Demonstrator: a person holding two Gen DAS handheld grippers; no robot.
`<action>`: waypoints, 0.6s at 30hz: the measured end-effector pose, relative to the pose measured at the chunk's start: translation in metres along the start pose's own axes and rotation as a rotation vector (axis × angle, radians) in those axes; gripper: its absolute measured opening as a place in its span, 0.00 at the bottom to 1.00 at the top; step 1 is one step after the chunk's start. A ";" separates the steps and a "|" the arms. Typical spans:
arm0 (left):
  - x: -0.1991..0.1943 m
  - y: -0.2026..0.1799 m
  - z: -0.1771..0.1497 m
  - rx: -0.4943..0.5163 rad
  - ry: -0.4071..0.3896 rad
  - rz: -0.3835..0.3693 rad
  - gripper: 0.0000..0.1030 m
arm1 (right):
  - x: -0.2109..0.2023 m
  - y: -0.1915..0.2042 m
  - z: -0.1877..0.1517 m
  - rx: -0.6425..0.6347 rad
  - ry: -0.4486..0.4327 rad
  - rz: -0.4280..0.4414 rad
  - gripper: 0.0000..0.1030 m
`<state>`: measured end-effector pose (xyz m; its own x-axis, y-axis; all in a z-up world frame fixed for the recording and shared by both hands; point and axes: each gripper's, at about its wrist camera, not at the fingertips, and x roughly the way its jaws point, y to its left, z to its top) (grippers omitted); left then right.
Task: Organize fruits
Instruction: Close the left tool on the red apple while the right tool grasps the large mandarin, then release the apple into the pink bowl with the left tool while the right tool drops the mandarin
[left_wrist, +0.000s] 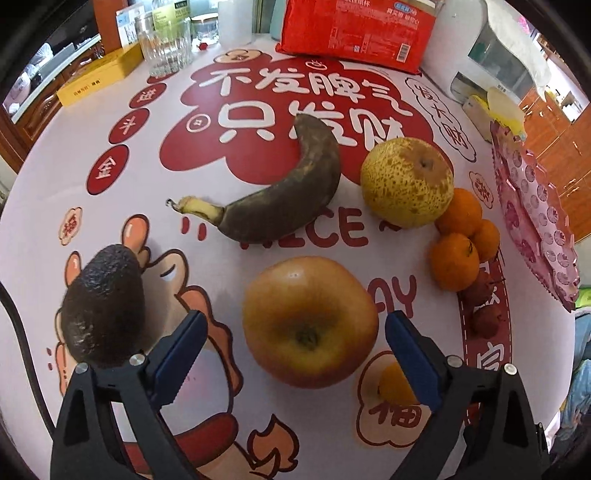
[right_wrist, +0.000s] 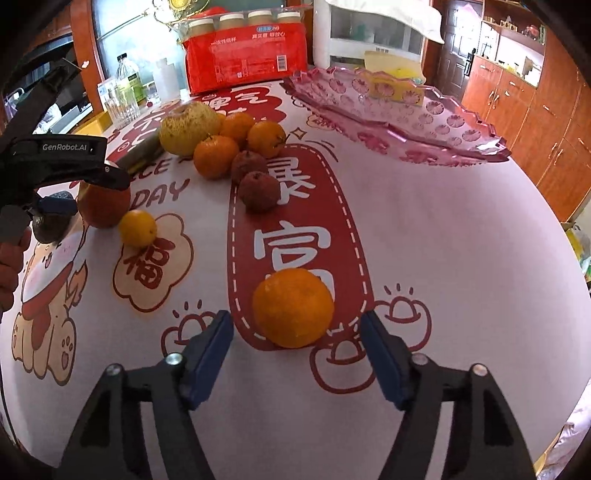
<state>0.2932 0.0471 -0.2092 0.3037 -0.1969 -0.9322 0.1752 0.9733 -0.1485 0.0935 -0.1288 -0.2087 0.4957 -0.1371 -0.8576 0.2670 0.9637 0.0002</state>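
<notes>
A printed red-and-white tablecloth (right_wrist: 424, 258) carries loose fruit and, beyond both jaws, an empty pink tray (right_wrist: 399, 122), the likely destination. Left gripper (left_wrist: 295, 332): jaws wide open, holding nothing, straddling the apple (left_wrist: 310, 321); avocado (left_wrist: 105, 306) outside its left finger. Right gripper (right_wrist: 297, 332): jaws equally wide, empty, with the orange (right_wrist: 293, 308) just ahead between the fingertips, aligned for a grasp.

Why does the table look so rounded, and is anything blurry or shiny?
Left wrist view: fisheye lens bows the printed tablecloth; small glare spots on the big red-yellow apple. Right wrist view: same bowing; the round orange looks slightly soft, corners black.
</notes>
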 end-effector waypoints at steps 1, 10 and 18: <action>0.002 0.001 -0.001 -0.003 0.005 -0.003 0.89 | 0.001 0.001 0.000 -0.003 0.005 -0.002 0.63; 0.012 0.005 0.002 0.005 -0.011 -0.078 0.68 | -0.001 0.011 0.002 -0.035 0.002 -0.040 0.49; 0.009 0.006 0.001 0.039 -0.024 -0.120 0.66 | 0.000 0.000 0.008 0.079 0.023 -0.047 0.40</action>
<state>0.2977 0.0509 -0.2181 0.3008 -0.3146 -0.9003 0.2480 0.9374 -0.2446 0.1000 -0.1309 -0.2049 0.4622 -0.1758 -0.8692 0.3545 0.9351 -0.0007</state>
